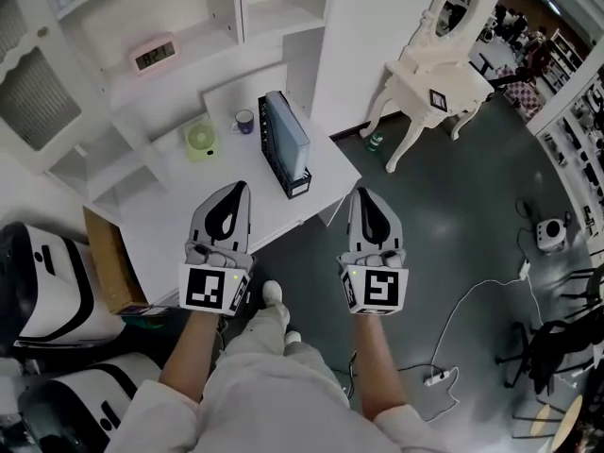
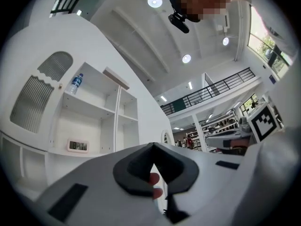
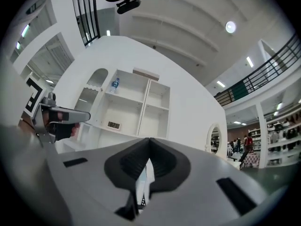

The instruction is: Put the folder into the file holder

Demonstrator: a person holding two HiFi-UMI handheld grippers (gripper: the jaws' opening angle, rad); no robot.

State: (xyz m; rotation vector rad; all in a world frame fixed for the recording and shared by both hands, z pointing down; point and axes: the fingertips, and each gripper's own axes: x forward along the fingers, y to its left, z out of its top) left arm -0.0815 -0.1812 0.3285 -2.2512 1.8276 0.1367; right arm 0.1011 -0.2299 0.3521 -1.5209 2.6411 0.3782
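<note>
- The folder [image 1: 291,132] is a flat, pale blue-grey rectangular slab with a smooth face. It stands on its long edge inside the file holder [image 1: 275,155].
- The file holder is a narrow, matte black box with a square black-and-white marker on its near end.
- In the head view the folder's long axis lies level along the desk, from the far left towards the near right corner. Its thin top edge faces up.
- The holder sits on a smooth white desk [image 1: 179,225], near the right edge.
- A round green fan [image 1: 200,141] and a small mug [image 1: 244,121] stand just to the holder's left.
- The left gripper [image 1: 241,186] is grey plastic with ribbed black pads. Its jaws are pressed together at the tips with nothing held, and it is apart from the folder.
- The right gripper [image 1: 360,192] looks the same. Its jaws are also together and empty, out past the desk's corner over the dark floor.
</note>
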